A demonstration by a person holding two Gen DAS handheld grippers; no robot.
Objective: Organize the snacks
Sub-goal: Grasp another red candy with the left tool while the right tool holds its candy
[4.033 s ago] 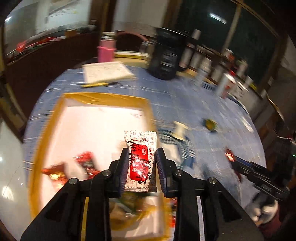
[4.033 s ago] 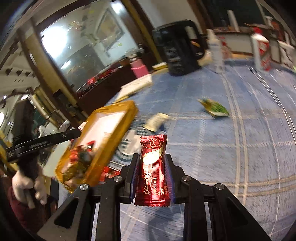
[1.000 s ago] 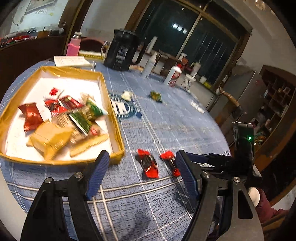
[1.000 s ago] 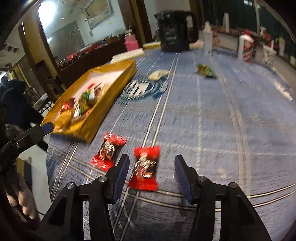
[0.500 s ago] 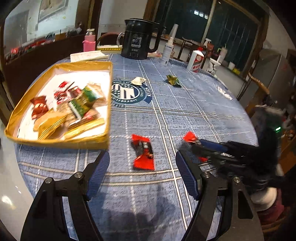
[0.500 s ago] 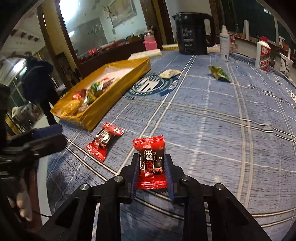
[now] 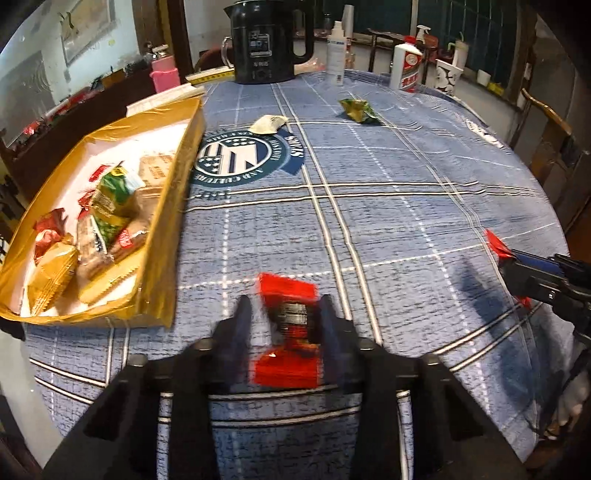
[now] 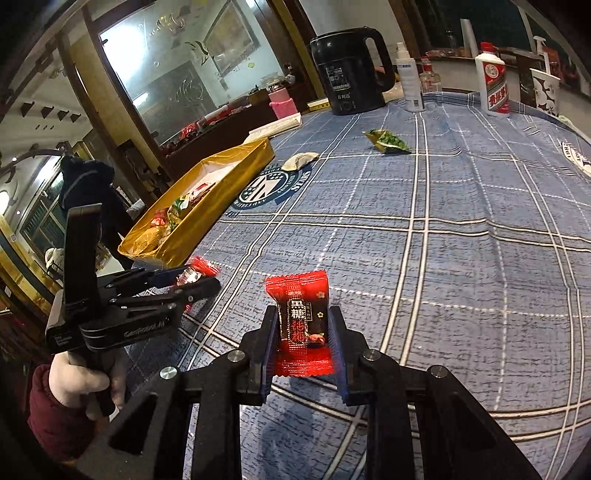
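Right gripper (image 8: 302,325) clamps a red candy (image 8: 301,317) near the tablecloth's (image 7: 406,206) near edge. Left gripper (image 7: 284,314) straddles a second candy (image 7: 290,326); blur hides whether it grips. Tray (image 7: 184,147) at left edge part-filled. Green packet (image 7: 357,109) and white packet (image 7: 267,123) lie loose near the far edge.

red candy wrapper (image 8: 303,325); gold tray (image 7: 173,192); blue plaid tablecloth (image 7: 406,192)

A round table with a blue checked cloth (image 7: 406,192) fills the room's middle. At 11 o'clock stands a dark wooden sideboard (image 8: 229,129) under a large mirror (image 8: 177,85). At 1 o'clock are dark windows (image 7: 461,22).
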